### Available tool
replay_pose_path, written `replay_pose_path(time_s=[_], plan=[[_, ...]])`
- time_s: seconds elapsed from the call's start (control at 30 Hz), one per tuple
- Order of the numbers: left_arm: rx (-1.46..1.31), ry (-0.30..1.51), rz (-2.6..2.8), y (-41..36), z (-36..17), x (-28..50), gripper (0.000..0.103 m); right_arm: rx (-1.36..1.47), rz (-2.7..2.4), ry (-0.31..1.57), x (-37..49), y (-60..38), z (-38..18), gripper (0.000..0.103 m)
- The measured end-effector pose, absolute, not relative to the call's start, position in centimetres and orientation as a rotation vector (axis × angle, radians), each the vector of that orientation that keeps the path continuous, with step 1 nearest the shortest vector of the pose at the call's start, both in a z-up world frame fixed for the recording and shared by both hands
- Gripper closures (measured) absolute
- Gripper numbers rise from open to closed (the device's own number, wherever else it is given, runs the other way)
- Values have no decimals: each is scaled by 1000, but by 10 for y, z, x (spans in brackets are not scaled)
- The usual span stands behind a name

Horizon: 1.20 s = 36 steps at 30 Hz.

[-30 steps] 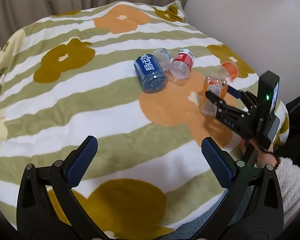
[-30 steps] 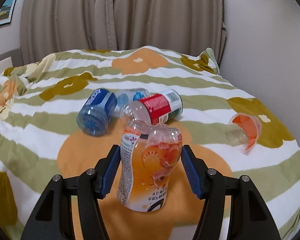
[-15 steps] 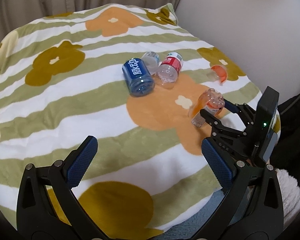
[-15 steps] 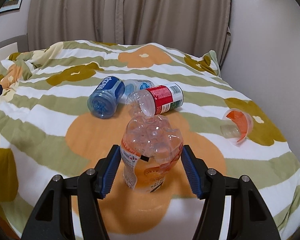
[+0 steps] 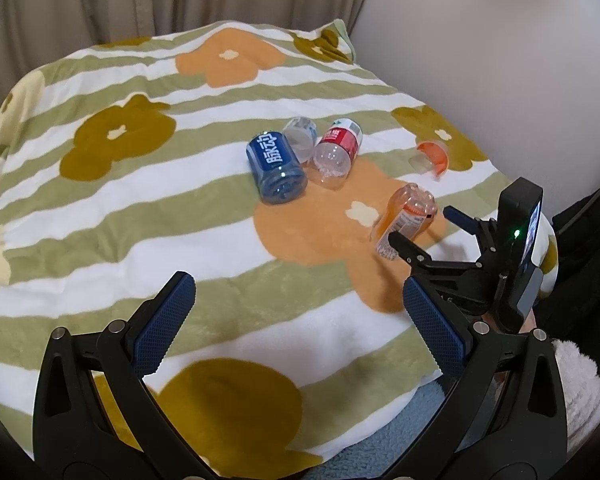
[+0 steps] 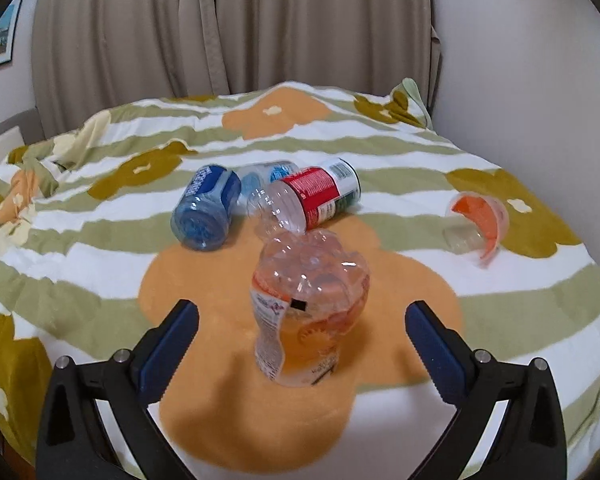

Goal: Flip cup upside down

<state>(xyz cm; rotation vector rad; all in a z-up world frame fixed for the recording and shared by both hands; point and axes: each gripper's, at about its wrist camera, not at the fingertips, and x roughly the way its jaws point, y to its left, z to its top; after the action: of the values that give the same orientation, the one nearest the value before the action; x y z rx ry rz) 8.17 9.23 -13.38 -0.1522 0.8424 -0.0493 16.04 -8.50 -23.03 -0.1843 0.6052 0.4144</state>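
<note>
The orange-labelled clear plastic cup (image 6: 310,312) stands upside down, slightly tilted, on the orange flower of the blanket; it also shows in the left wrist view (image 5: 406,220). My right gripper (image 6: 302,342) is open, its fingers wide on either side of the cup and not touching it; it shows in the left wrist view (image 5: 424,226) too. My left gripper (image 5: 300,320) is open and empty, above the blanket's near part.
A blue cup (image 6: 206,210), a clear cup (image 6: 266,174) and a red-labelled cup (image 6: 314,196) lie on their sides further back. A small cup with an orange lid (image 6: 478,224) lies at the right. The wall (image 6: 540,80) is on the right, curtains behind.
My right gripper turned the orange cup bottom-up, set it on the blanket and opened, letting it go. The left gripper drew back a little.
</note>
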Motion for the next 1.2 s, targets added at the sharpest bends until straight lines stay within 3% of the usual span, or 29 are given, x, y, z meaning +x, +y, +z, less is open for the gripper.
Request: replay_pose_path(time_s=[0.17, 0.33, 0.5, 0.67, 0.87, 1.2], plan=[[-149, 795, -46, 89, -121, 71, 0, -195, 444, 627, 142, -91, -214, 0], [-146, 710, -47, 84, -102, 59, 0, -228, 356, 540, 105, -104, -157, 0], [-65, 472, -38, 63, -56, 41, 0, -235, 203, 289, 45, -128, -73, 0], [19, 246, -49, 34, -3, 23, 0, -62, 143, 207, 15, -170, -11, 0], [48, 153, -72, 7, 16, 5, 0, -44, 37, 168, -10, -191, 2, 0], [28, 167, -110, -5, 12, -14, 0, -32, -8, 191, -18, -207, -11, 0]])
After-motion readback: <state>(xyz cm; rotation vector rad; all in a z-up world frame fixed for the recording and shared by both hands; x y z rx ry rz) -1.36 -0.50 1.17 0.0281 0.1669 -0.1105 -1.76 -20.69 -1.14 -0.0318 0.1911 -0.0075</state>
